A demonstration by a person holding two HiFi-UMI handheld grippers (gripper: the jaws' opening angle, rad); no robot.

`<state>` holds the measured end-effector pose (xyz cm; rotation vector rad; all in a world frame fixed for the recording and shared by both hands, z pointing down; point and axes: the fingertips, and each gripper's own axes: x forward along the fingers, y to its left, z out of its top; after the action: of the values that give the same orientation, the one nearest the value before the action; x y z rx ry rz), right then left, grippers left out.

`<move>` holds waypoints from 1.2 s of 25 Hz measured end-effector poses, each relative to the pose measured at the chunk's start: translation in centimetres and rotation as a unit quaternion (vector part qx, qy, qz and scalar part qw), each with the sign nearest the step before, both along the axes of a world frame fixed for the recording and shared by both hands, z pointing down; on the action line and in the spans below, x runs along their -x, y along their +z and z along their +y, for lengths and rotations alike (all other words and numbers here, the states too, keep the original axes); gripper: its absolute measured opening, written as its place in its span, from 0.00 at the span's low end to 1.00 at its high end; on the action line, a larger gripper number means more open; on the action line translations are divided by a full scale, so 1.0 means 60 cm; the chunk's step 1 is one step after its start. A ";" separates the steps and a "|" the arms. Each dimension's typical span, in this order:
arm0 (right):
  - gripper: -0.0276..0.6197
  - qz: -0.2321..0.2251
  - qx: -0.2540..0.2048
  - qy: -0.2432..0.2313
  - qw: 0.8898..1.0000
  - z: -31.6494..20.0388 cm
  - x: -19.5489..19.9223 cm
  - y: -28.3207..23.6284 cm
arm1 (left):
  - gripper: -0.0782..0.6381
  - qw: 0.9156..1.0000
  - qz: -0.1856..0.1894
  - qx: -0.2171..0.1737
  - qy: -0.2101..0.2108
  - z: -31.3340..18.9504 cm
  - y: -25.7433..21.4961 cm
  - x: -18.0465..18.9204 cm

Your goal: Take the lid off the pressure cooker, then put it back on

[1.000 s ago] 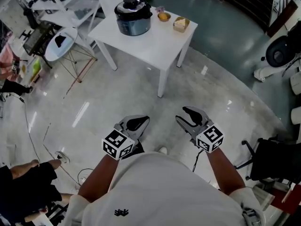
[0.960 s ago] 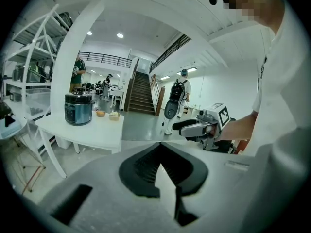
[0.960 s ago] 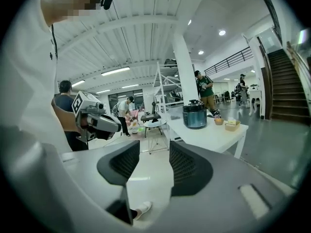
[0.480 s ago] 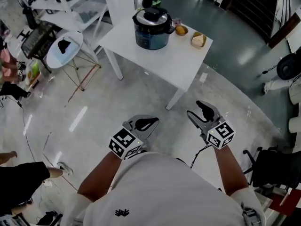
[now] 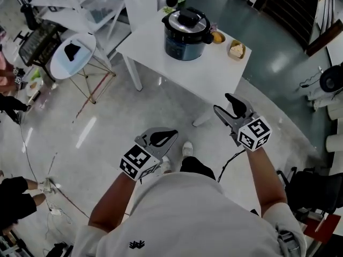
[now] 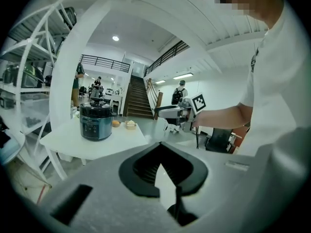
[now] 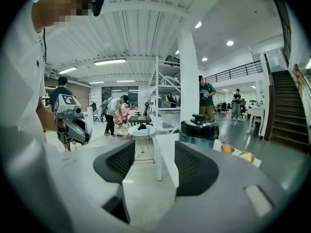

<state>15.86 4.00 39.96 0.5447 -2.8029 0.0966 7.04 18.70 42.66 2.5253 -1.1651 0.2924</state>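
Though outside head view, ceiling lamps (image 7: 229,43) (lit).

The round, dark-blue metal pressure cooker (image 5: 181,46) stands upright near the far edge of the white table (image 5: 199,73). Its black lid (image 5: 188,21), topped by a knob, sits closed on it.

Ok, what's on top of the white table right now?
On the white table: the pressure cooker with its lid on, an orange round item and a small tan container. The lid hides the cooker's inside.
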 end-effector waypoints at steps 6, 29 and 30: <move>0.46 0.000 -0.016 -0.008 1.000 -0.102 0.064 -0.013 | 0.12 1.000 0.010 -0.004 -0.017 -0.052 -0.001 0.045; 0.54 0.006 -0.040 -0.093 0.995 -0.571 0.306 -0.037 | 0.12 0.992 -0.002 0.000 -0.123 -0.410 -0.034 0.147; 0.55 0.009 -0.041 -0.095 0.995 -0.587 0.319 -0.035 | 0.12 0.992 -0.002 -0.002 -0.126 -0.421 -0.033 0.150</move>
<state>-3.31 -31.21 37.87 0.2923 -2.8347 -0.0632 -1.98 -6.55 40.65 2.3462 -1.4691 0.2311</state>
